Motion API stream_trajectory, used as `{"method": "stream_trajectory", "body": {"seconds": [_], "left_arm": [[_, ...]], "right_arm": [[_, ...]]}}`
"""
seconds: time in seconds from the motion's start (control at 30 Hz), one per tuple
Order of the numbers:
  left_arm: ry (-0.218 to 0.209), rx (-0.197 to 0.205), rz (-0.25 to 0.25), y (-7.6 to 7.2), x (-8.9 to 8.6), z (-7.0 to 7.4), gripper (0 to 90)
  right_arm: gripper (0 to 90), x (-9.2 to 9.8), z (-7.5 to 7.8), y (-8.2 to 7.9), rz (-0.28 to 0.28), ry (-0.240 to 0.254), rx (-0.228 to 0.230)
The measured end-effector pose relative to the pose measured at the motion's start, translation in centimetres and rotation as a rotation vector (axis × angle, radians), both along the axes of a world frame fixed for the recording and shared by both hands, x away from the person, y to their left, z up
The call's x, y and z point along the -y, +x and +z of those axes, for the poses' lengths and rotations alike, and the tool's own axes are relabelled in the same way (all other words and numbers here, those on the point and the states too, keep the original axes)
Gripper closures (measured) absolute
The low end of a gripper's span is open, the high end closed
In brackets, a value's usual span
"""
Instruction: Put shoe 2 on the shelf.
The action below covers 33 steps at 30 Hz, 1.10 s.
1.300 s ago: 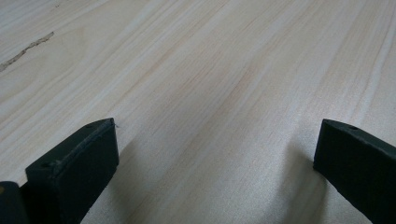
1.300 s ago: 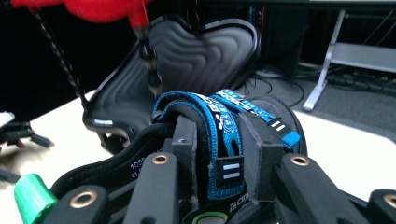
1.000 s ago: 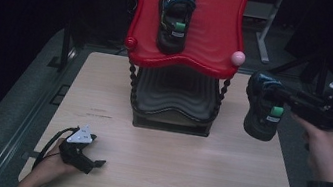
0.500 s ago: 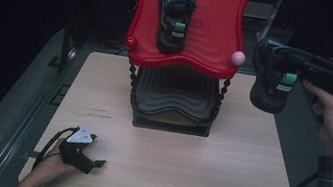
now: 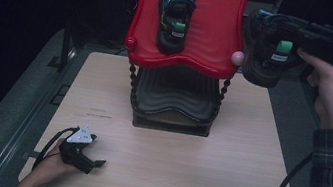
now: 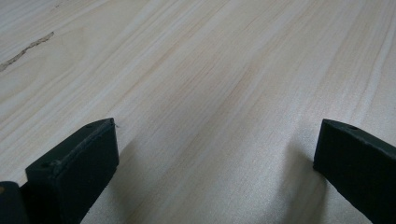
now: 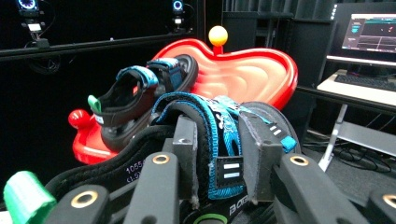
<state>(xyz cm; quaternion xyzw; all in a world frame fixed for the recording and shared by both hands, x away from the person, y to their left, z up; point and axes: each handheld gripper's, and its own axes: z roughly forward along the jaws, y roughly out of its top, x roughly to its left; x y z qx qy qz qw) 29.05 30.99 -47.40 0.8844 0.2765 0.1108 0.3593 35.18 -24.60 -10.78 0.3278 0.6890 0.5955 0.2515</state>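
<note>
A black sandal [image 5: 176, 14] with blue straps and a green heel tab lies on the red top tray [image 5: 213, 40] of a two-tier rack. Its mate, a second black sandal [image 5: 270, 51], hangs in the air just right of that tray, level with it. My right gripper [image 5: 284, 39] is shut on this second sandal; in the right gripper view its pads pinch the blue strap [image 7: 219, 140], with the tray [image 7: 252, 74] and the first sandal [image 7: 140, 102] just beyond. My left gripper [image 5: 92, 165] rests open on the wooden table [image 5: 169, 160] at the front left, jaws wide over bare wood [image 6: 215, 121].
The rack's dark lower tray [image 5: 176, 100] sits under the red one, between beaded black posts [image 5: 130, 83]. A pink knob [image 5: 237, 58] and a red knob [image 5: 130, 42] stick out at the tray's front corners. A desk with a monitor [image 7: 369, 32] stands behind.
My right gripper has lifted the second sandal from beside the rack's lower level up to the height of the red tray. The left gripper has stayed still.
</note>
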Motion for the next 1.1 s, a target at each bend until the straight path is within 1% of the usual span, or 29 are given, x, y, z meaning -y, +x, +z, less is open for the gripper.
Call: {"method": "stream_trajectory", "body": {"seconds": [0.33, 0.7, 0.9, 1.1], "left_arm": [[0.0, 0.0, 0.0, 0.0, 0.0, 0.0, 0.0], [0.0, 0.0, 0.0, 0.0, 0.0, 0.0, 0.0], [0.0, 0.0, 0.0, 0.0, 0.0, 0.0, 0.0], [0.0, 0.0, 0.0, 0.0, 0.0, 0.0, 0.0]], "right_arm": [[68.9, -2.9, 0.9, 2.9, 0.034, 0.017, 0.014], [68.9, -6.8, 1.6, 6.2, 0.058, 0.01, 0.024], [68.9, -8.8, 1.3, 7.8, 0.052, -0.01, 0.024], [69.0, -10.0, 0.6, 9.0, 0.034, -0.025, 0.025]]}}
